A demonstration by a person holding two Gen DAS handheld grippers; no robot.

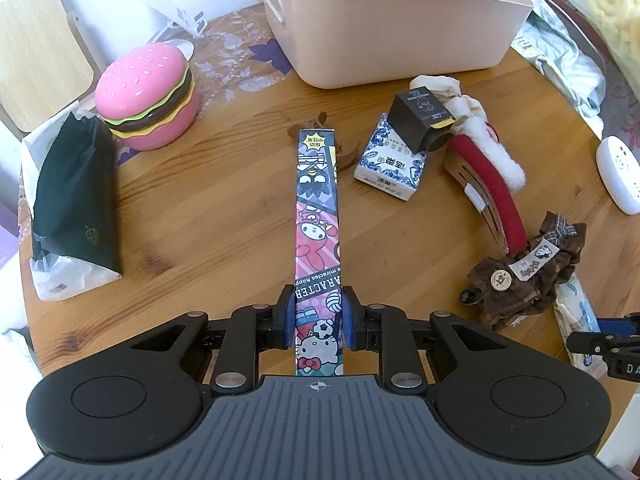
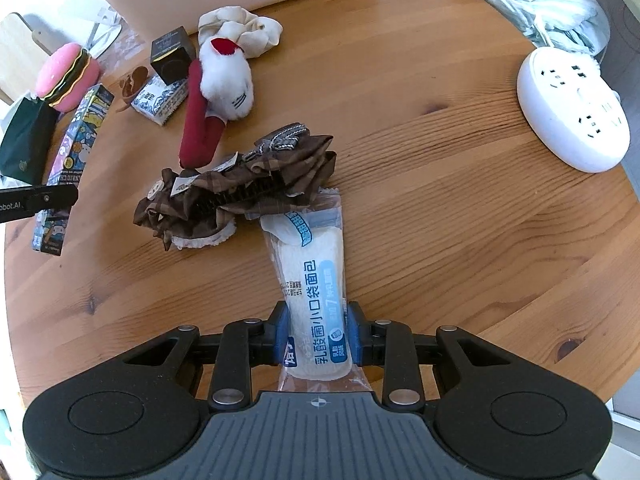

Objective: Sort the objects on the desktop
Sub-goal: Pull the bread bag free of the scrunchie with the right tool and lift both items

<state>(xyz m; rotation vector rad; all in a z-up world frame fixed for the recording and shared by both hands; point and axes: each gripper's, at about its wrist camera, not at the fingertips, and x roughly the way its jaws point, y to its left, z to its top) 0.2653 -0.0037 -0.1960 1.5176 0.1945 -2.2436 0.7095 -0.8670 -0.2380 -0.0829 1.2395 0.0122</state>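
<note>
Jaws: left clamp cartoon box (image 1: 317,216) | right clamp bread packet (image 2: 312,300)

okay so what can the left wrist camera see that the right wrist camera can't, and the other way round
Only the left wrist view shows the left gripper clamped on the cartoon box, and the open top of the beige bin.

Only the right wrist view shows the right gripper clamped on the bread packet, and the whole white power strip.

Both show the pink burger toy, brown scrunchie and wooden table.
</note>
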